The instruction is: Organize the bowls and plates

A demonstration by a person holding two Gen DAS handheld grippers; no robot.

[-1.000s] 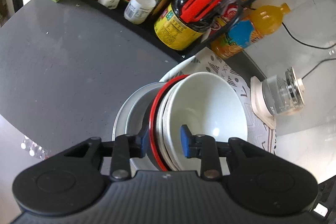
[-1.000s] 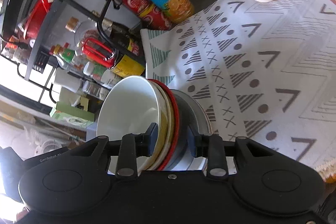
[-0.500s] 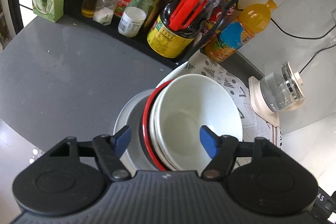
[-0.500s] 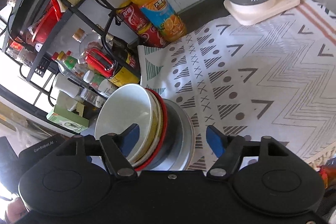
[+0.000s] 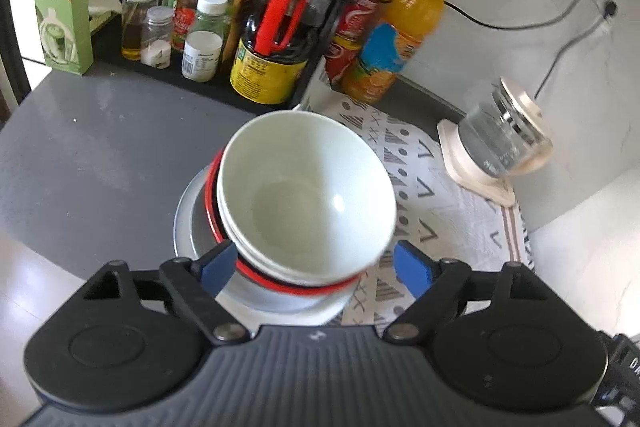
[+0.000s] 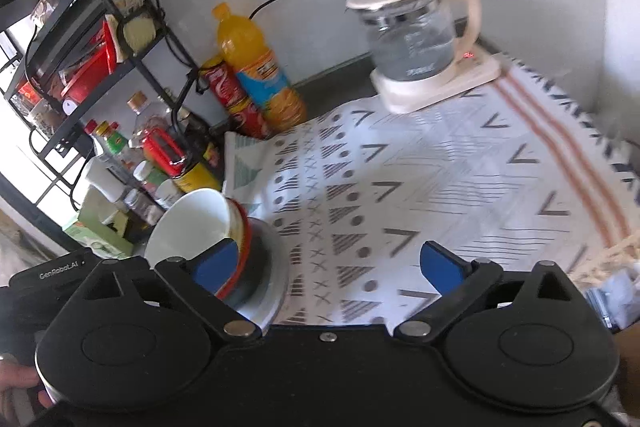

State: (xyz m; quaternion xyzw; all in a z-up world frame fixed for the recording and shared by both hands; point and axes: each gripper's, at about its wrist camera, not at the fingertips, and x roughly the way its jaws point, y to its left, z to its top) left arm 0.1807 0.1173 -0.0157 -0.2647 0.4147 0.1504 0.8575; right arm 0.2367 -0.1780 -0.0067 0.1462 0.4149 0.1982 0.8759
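Your left tongs (image 5: 316, 265) point steeply down at the stack, blue pads spread wide to either side of it and touching nothing — the jaws have just been opening, and the stack sits loose between them. Your right tongs (image 6: 328, 265) are tilted down less sharply, spread wide as well after opening; the left pad overlaps the stack's edge in view, the right pad hangs over the patterned cloth (image 6: 440, 179).

The white bowl (image 5: 306, 195) is nested on top, a red-rimmed bowl (image 5: 276, 281) under it, and the grey plate (image 5: 186, 223) at the bottom — all resting on the grey worktop (image 5: 100, 147) at the cloth's edge, just in front of the bottle rack (image 5: 224, 27).
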